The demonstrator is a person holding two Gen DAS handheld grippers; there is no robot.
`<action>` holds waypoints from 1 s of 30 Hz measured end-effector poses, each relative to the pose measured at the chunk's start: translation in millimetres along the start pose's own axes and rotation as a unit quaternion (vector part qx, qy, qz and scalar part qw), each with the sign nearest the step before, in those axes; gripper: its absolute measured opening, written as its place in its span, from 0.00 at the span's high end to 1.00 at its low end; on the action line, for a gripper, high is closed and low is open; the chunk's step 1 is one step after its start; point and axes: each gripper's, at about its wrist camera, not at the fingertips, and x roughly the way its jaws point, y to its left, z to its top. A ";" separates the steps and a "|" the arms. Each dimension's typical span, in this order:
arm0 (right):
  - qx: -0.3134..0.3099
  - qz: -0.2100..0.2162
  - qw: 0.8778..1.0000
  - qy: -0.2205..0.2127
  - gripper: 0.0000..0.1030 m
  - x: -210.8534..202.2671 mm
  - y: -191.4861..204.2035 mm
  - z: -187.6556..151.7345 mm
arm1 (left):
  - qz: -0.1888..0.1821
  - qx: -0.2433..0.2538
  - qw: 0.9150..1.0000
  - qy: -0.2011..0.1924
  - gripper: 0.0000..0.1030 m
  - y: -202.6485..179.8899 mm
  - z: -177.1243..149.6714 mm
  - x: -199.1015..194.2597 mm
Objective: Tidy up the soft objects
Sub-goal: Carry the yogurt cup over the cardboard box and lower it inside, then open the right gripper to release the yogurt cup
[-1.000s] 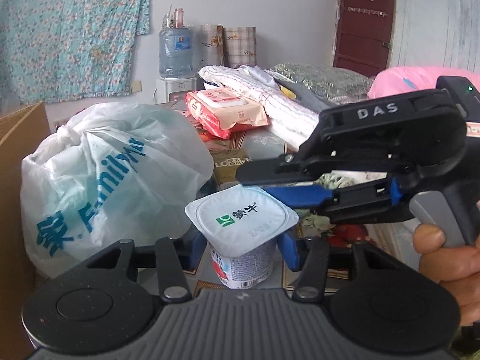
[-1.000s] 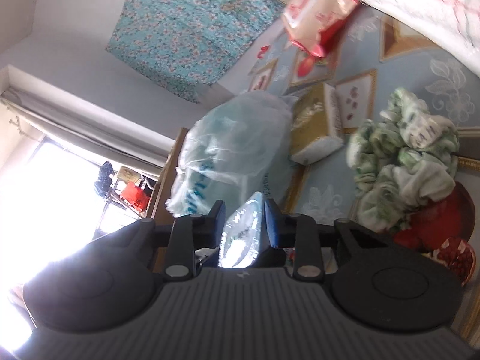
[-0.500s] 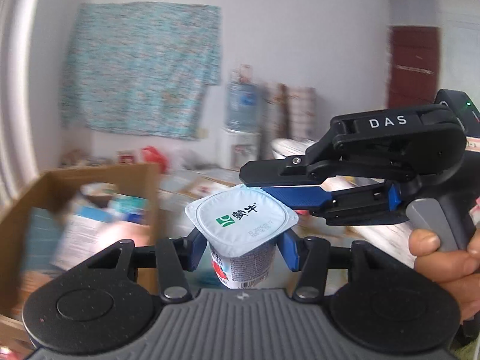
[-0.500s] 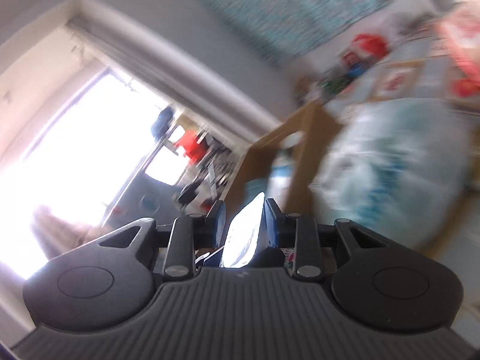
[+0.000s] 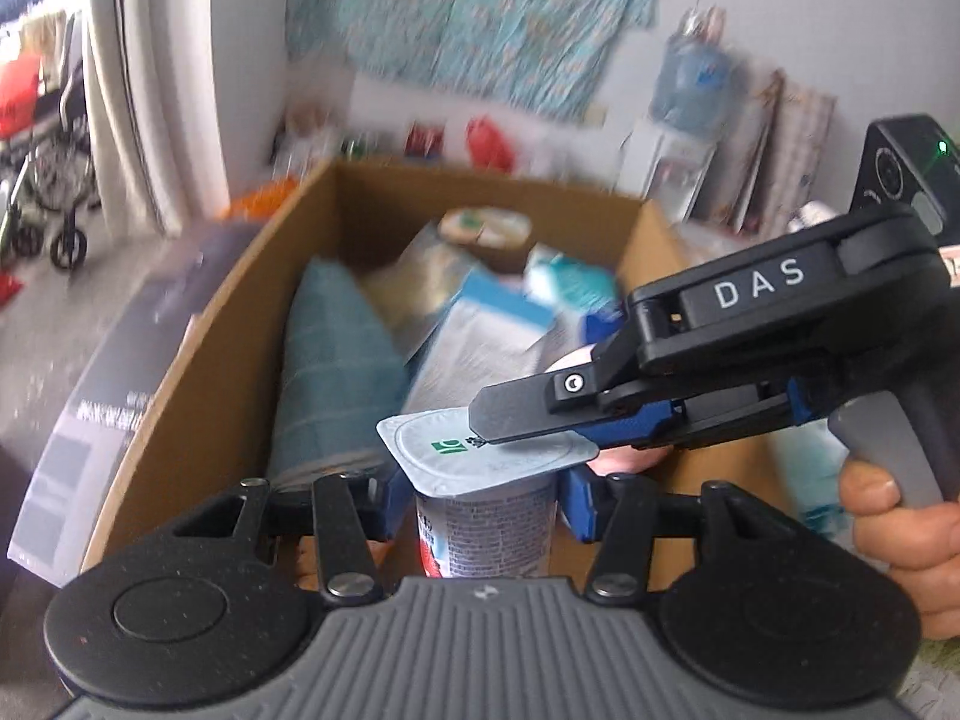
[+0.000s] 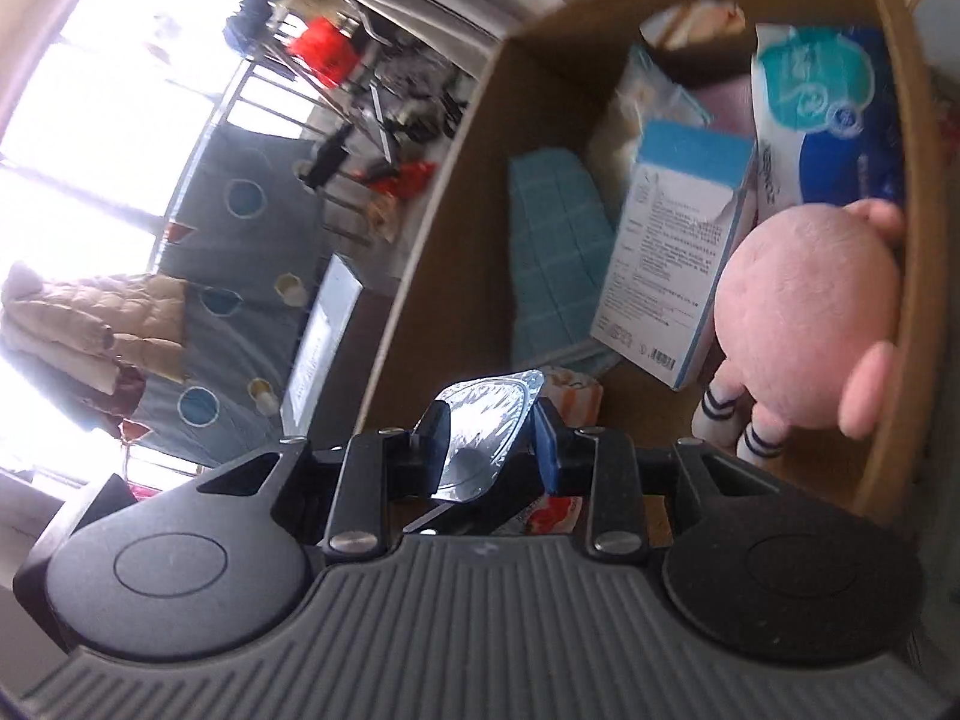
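Observation:
My left gripper (image 5: 483, 498) is shut on a yogurt cup (image 5: 486, 525) with a foil lid (image 5: 480, 453), held upright over the open cardboard box (image 5: 198, 372). My right gripper (image 5: 522, 423) comes in from the right and is shut on the rim of the same lid; in the right wrist view the foil lid (image 6: 486, 426) sits edge-on between its fingers (image 6: 489, 450). Inside the box (image 6: 432, 228) lie a teal folded cloth (image 6: 555, 252), a blue-and-white carton (image 6: 672, 252), a tissue pack (image 6: 828, 120) and a pink plush toy (image 6: 804, 318).
A dark flat board (image 5: 108, 396) leans against the box's left side. A wheelchair (image 5: 42, 180) stands by the window at far left. A floral sheet (image 5: 474, 18) hangs on the back wall, with a water dispenser (image 5: 690, 96) to its right.
Both grippers swung left with the yogurt cup, from the table with the plastic bag to above the open cardboard box. Both stay shut on the cup.

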 end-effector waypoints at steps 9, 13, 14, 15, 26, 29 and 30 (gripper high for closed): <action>-0.008 -0.042 0.999 0.025 0.71 35.5 -5.9 18.9 | -0.017 -0.033 0.995 0.088 0.40 29.0 -3.7 36.6; -0.015 -0.060 0.998 0.030 0.71 43.1 -11.8 16.5 | -0.021 -0.057 0.992 0.109 0.34 35.2 -4.0 49.3; -0.016 -0.057 0.998 0.027 0.71 42.5 -12.5 16.3 | -0.020 -0.061 0.992 0.105 0.32 36.1 -2.4 48.1; -0.016 -0.054 0.998 0.024 0.71 40.7 -12.3 16.4 | -0.017 -0.064 0.993 0.101 0.30 37.3 -2.0 45.6; -0.044 0.004 0.997 -0.062 0.69 -38.9 4.5 -1.0 | 0.011 -0.050 0.999 -0.006 0.16 11.1 -3.2 -4.2; -0.059 0.031 0.994 -0.085 0.68 -87.0 5.2 -24.9 | 0.013 -0.011 0.998 -0.055 0.14 -9.3 -10.9 -32.1; -0.065 0.035 0.993 -0.093 0.67 -105.8 3.3 -34.5 | 0.013 -0.002 0.997 -0.076 0.14 -16.4 -14.3 -41.2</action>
